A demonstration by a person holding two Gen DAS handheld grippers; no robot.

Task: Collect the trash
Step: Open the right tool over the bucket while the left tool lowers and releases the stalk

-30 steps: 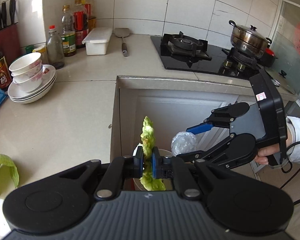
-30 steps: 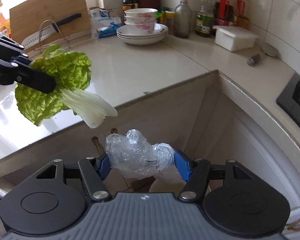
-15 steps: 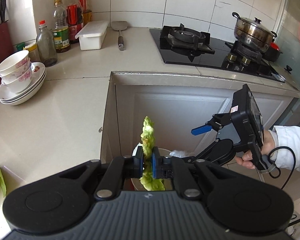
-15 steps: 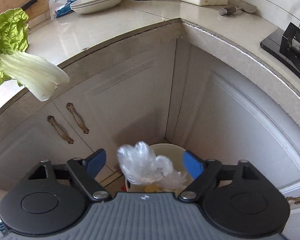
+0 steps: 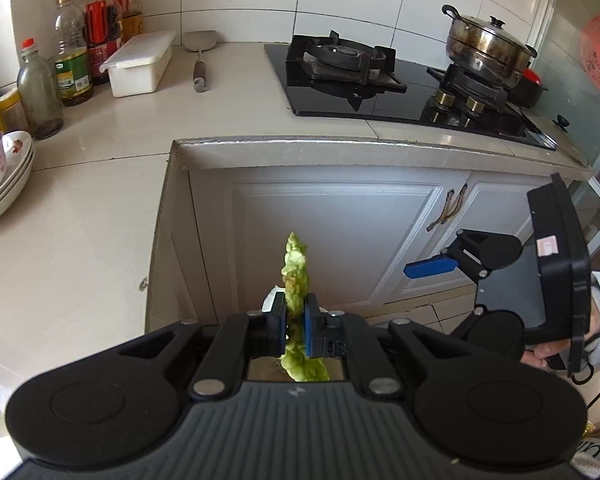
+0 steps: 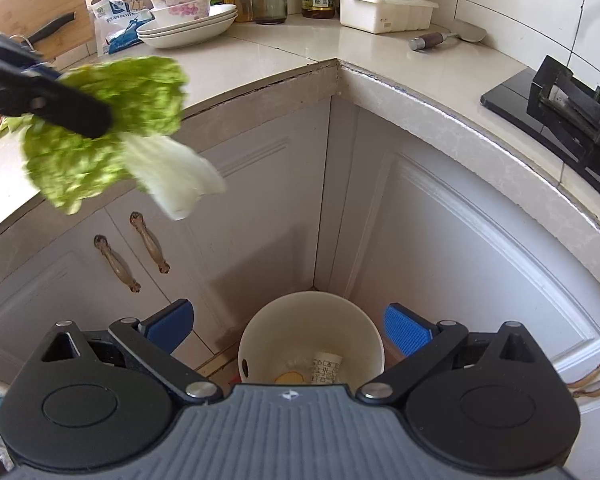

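My left gripper [image 5: 295,322] is shut on a green cabbage leaf [image 5: 296,280], seen edge-on. In the right wrist view the leaf [image 6: 112,132] hangs from that gripper over the counter edge, green with a white stalk. My right gripper [image 6: 288,324] is open and empty, right above a white trash bin [image 6: 364,332] on the floor in the cabinet corner. The bin holds scraps and a small printed cup [image 6: 326,366]. In the left wrist view the right gripper [image 5: 452,280] is to the right, its blue pads apart.
Beige counter [image 5: 80,220] with stacked bowls and plates [image 6: 188,16], bottles [image 5: 74,60], a white lidded box [image 5: 138,64] and a spatula [image 5: 200,56]. Gas stove [image 5: 380,76] with a steel pot [image 5: 486,48]. White cabinet doors [image 6: 460,248] flank the bin.
My right gripper opened and let go of the crumpled clear plastic, which dropped toward the bin and is out of sight now. My left gripper carried the leaf toward the bin.
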